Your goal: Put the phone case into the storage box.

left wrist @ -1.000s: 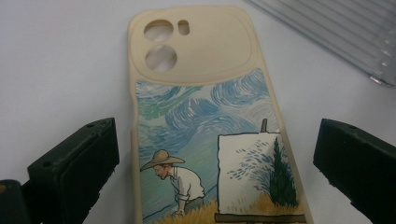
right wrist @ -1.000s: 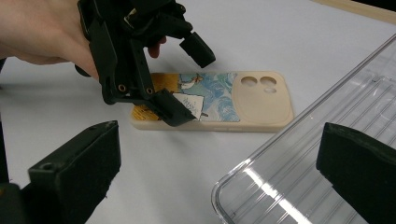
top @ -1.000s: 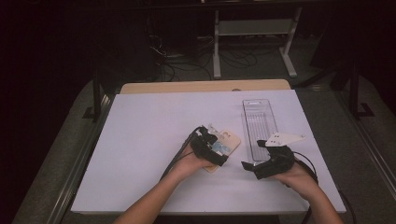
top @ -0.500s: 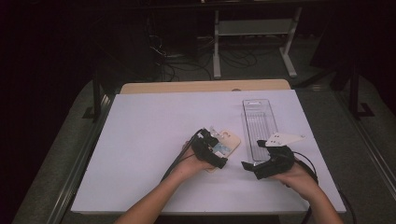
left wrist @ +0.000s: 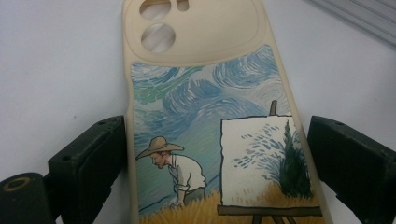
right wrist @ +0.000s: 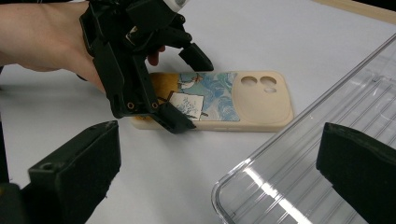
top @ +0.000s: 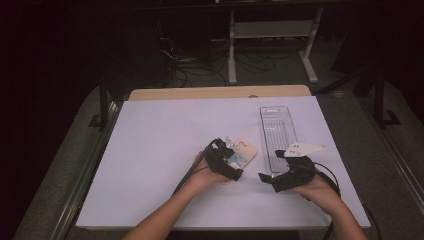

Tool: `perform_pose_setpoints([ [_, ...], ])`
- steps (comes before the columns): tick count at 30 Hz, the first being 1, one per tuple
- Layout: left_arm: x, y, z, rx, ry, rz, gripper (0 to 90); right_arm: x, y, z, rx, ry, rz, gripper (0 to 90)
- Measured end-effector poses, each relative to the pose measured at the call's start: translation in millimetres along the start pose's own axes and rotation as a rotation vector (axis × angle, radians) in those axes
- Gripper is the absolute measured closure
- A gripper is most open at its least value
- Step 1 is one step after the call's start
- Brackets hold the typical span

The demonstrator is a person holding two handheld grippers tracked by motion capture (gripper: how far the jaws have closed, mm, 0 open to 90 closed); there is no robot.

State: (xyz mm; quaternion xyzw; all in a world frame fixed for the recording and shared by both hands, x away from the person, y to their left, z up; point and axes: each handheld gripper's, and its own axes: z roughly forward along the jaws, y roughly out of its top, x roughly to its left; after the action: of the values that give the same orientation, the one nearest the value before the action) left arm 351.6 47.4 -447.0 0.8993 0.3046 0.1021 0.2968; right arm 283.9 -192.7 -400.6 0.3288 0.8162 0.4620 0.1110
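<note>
Two hand-held grippers work low over the white surface [top: 165, 150], one in each of the person's hands. The left hand-held gripper [top: 231, 161] straddles the lower end of a cream phone case [left wrist: 205, 116]; its jaws have just been closing a little, with the case between them. In the left gripper view one jaw stands tight against the case's edge while the other stands just beside the opposite edge with a sliver of surface showing, so the pads do not yet press on both sides. The case lies flat on the surface, printed side up: a painter in a straw hat bends before an easel under swirling blue sky, and the camera cut-outs sit at the far end, away from the gripper.

The right hand-held gripper [top: 267, 181] hovers to the right of the left one, its jaws spread wide with nothing between them. In the right gripper view they frame the phone case and the left gripper beyond, as well as the rounded near corner of a clear plastic tray [right wrist: 299, 182]. In the high view that ribbed tray [top: 278, 135] lies lengthwise just to the right of the case, running away from the person. A strip of bare wood [top: 220, 93] shows along the far edge of the surface.
</note>
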Motion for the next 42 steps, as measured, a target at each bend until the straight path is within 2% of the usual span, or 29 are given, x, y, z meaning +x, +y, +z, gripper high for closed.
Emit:
perform_pose_setpoints([
  [17, -0.1, 0.4, -1.7, 0.006, 0.004, -0.011, 9.5, -0.1, 0.0, -0.2, 0.000, 0.001, 0.001, 0.0],
  [26, 4.3, -0.4, -5.8, 0.021, -0.003, 0.021, 11.2, -0.2, 0.0, -0.2, 0.000, 0.001, 0.001, 0.0],
  [36, 8.5, 1.2, -14.3, -0.007, -0.024, 0.043, 11.6, -0.4, 0.0, -0.2, 0.000, 0.002, 0.001, 0.0],
  [42, 13.7, 2.8, -24.0, -0.036, -0.053, 0.050, 11.7, -0.5, 0.0, -0.1, -0.002, 0.002, 0.000, 0.0],
])
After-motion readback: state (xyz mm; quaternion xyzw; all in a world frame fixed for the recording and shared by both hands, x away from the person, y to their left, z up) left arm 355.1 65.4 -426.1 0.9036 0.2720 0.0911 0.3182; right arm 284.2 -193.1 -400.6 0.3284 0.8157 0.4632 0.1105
